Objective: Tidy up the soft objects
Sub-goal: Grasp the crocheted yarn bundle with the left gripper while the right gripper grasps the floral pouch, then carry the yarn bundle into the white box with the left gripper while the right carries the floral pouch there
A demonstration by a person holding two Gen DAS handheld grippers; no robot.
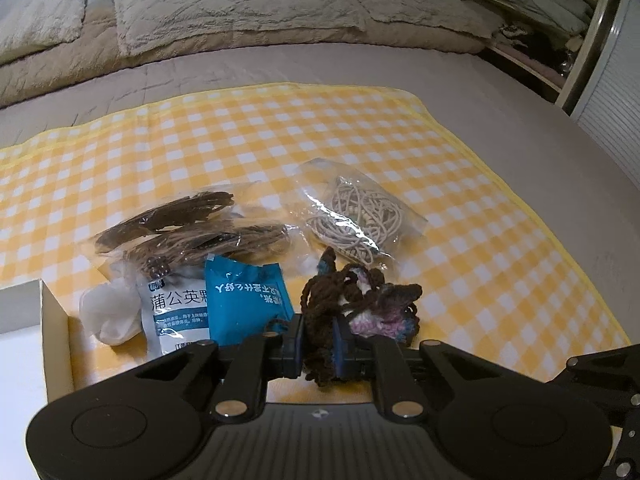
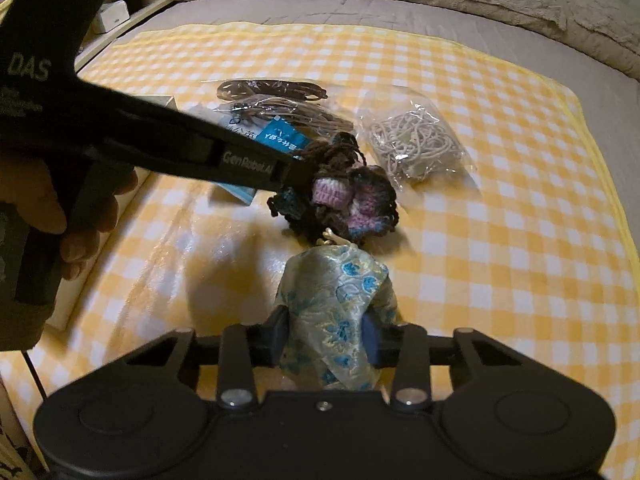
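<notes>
Gripping in pairs: the left gripper (image 1: 319, 346) is clamped on the dark yarn end of the crocheted bundle (image 1: 362, 300), while the right gripper (image 2: 325, 340) is clamped on the floral brocade pouch (image 2: 334, 300). Both lie on the checked cloth (image 1: 280, 132) over the bed, the pouch just nearer than the bundle (touching, apparently), its long axis running away from the right gripper.

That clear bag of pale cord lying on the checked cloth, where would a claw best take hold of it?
I'd pinch the bag of pale cord at the plump middle, where the coiled cord bunches up, coming steeply from above. It lies flat on the checked cloth, so its thin plastic edges offer little to catch. The side away from the crocheted yarn piece looks freest.
</notes>
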